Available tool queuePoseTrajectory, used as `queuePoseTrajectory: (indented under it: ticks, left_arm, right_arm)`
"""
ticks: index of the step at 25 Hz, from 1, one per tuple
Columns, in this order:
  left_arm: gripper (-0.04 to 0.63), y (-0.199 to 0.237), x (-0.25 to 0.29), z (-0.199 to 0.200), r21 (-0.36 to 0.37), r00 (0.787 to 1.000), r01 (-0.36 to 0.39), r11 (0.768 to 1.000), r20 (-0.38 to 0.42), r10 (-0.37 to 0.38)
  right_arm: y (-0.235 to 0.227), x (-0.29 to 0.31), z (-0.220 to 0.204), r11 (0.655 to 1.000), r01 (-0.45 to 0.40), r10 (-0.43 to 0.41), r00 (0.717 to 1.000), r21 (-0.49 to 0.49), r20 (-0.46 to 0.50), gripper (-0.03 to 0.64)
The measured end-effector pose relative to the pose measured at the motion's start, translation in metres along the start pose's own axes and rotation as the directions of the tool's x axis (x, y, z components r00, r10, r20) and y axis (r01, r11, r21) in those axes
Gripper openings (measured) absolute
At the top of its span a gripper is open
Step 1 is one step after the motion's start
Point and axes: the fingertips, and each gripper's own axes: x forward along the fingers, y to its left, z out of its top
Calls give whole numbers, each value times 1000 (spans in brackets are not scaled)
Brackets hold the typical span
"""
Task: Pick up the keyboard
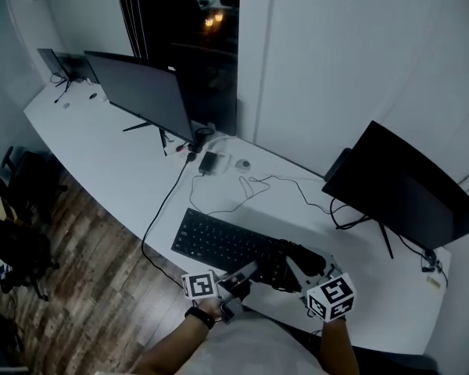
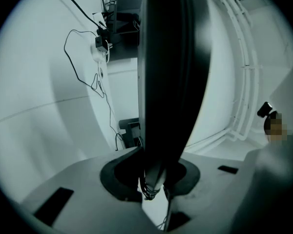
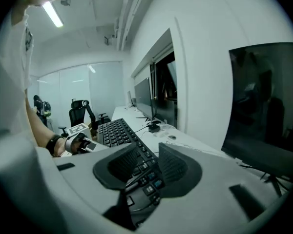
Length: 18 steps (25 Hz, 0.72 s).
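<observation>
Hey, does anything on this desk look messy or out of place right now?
A thin cable sprawls in loose loops on the desk between the monitors. The keyboard sits askew to the desk's front edge, gripped at one end by the left gripper and right gripper.

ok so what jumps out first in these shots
The black keyboard sits at the front of the curved white desk, its near edge between the jaws of the left claw and the right claw. Behind it stand a left monitor and a right monitor, both dark.
</observation>
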Motion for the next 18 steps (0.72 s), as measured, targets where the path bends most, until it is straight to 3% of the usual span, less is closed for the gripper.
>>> queuePoseTrajectory:
  ticks: [5,9,18]
  left_arm:
    - [71,-23,5,20,17,997,-3,1000,82,2]
    - [71,-46,6,37,46,990,18,999,136,-24]
    - [71,-92,-9,61,86,965,62,994,250,-82]
  right_arm:
    - [-17,-35,17,991,85,-98,986,99,134,98]
    - [-27,-53,27,985,142,-157,970,96,185,61]
    - [-31,-85,61,982,148,-174,944,114,282,49]
